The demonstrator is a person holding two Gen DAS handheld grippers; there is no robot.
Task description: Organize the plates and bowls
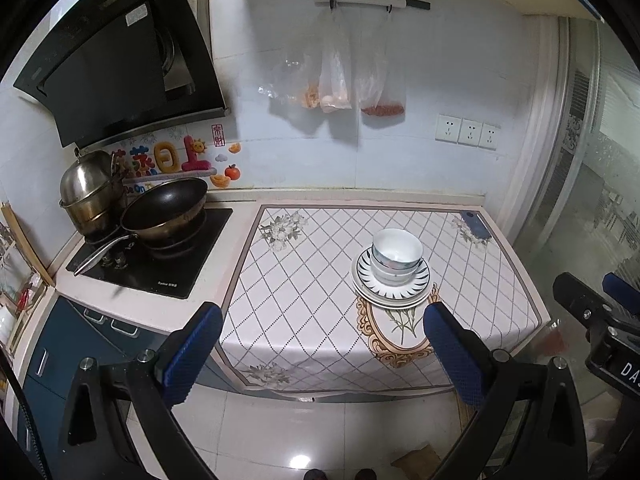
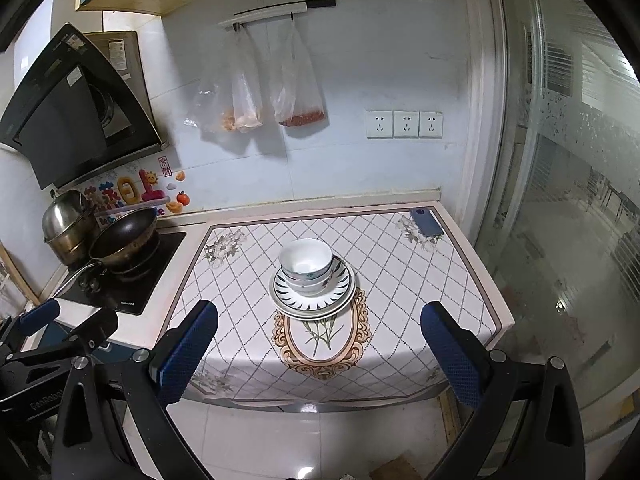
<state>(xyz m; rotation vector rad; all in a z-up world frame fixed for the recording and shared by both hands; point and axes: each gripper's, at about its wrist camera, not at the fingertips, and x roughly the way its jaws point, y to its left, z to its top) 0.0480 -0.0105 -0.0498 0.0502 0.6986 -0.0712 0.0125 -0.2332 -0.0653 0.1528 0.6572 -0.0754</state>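
Note:
Stacked white bowls (image 1: 396, 260) (image 2: 306, 266) sit on stacked plates (image 1: 390, 286) (image 2: 314, 292), the top plate with a dark striped rim, in the middle of the counter's patterned cloth (image 1: 312, 280) (image 2: 400, 280). My left gripper (image 1: 322, 320) is open and empty, held back from the counter's front edge. My right gripper (image 2: 318, 316) is open and empty too, also off the front edge. The right gripper shows at the right edge of the left wrist view (image 1: 592, 300); the left gripper shows at the lower left of the right wrist view (image 2: 68, 320).
A blue phone (image 1: 476, 226) (image 2: 427, 222) lies at the counter's far right corner. A black wok (image 1: 164, 210) (image 2: 124, 240) and a steel pot (image 1: 90, 192) (image 2: 66, 224) stand on the stove at left. Plastic bags (image 1: 340, 80) hang on the wall. A glass door (image 2: 580, 200) is at right.

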